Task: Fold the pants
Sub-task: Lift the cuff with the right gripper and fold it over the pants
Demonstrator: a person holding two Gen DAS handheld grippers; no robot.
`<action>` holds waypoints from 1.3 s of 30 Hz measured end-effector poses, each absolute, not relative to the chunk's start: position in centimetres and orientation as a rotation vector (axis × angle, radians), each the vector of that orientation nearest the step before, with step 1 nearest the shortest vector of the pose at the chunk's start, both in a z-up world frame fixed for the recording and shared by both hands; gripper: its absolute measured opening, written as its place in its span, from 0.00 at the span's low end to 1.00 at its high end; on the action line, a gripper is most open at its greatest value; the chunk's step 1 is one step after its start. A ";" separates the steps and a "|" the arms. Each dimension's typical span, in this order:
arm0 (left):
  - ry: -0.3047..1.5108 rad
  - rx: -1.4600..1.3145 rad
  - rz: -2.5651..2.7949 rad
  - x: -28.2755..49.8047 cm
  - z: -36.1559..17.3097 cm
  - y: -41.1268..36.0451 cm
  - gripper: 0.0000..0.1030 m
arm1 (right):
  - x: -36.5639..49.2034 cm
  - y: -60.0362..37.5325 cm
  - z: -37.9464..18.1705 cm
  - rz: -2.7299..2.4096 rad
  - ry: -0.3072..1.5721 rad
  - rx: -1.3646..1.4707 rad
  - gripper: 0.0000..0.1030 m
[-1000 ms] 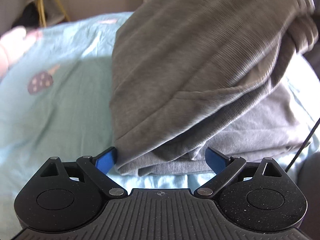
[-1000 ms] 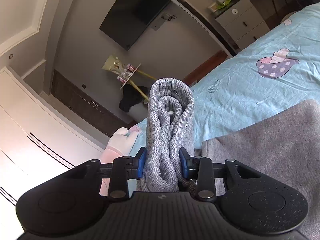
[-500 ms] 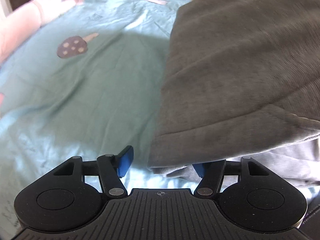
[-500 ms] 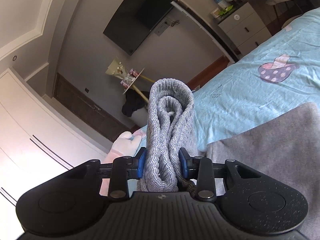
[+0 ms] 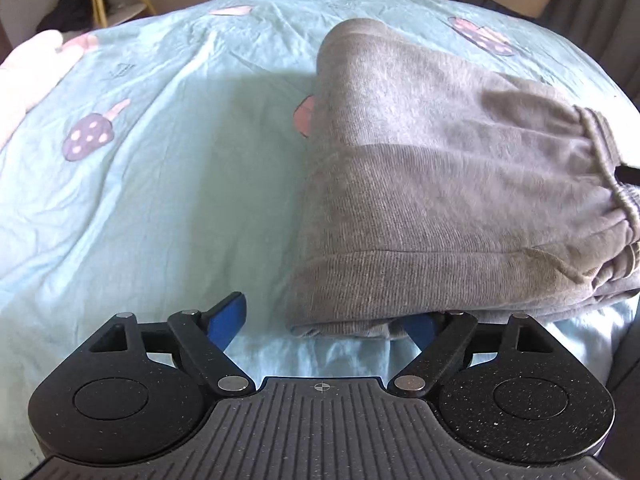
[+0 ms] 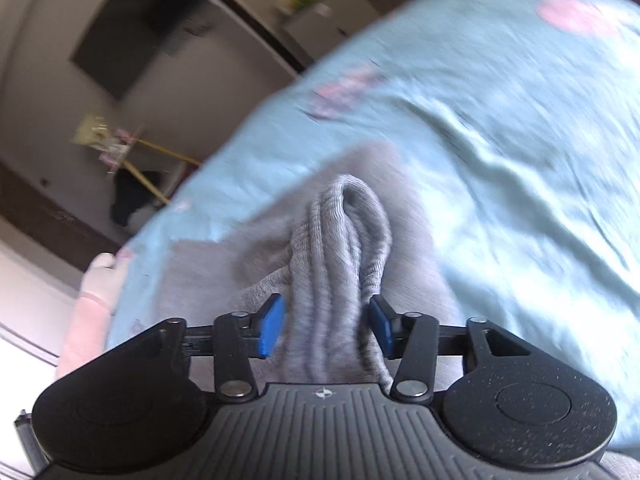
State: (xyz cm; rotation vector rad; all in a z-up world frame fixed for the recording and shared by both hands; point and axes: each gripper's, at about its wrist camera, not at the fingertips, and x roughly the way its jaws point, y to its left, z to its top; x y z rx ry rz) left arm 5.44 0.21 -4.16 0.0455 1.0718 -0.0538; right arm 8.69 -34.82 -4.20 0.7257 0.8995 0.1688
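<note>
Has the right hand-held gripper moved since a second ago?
Yes. The right hand-held gripper tipped downward: the wall television slid up-frame, and the bed now fills its view.

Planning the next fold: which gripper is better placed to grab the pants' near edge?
Probably left: the left gripper is open at the pants' edge; the right gripper straddles the waistband.

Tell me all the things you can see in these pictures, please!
Pants: one, grey, folded on the bed, right side.
Waistband: one bunch, grey ribbed, between the right gripper's fingers.
Bedsheet: one, light blue with mushroom prints, under everything.
Plush toy: one, pale pink, at the bed's left edge.
Stand: one, yellow legs, behind the bed.
TV: one, dark, on the wall, blurred.
Left gripper: black with blue pads, open at the pants' near edge.
Right gripper: black with blue pads, part open around the waistband.
</note>
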 end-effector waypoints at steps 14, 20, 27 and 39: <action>1.114 -0.005 -0.032 5.5 -4.4 0.0 0.90 | 10.8 -34.8 -7.0 0.290 0.940 0.870 0.83; 1.130 0.001 -0.026 5.9 -4.7 -0.4 0.91 | 11.3 -34.7 -7.6 0.272 0.962 0.908 0.48; 1.111 -0.026 -0.018 5.9 -4.8 0.0 0.90 | 11.8 -32.4 -6.2 0.217 0.950 0.794 0.41; 1.068 -0.090 -0.004 5.1 -4.1 0.8 0.68 | 8.9 -30.6 3.0 0.240 0.644 0.552 0.35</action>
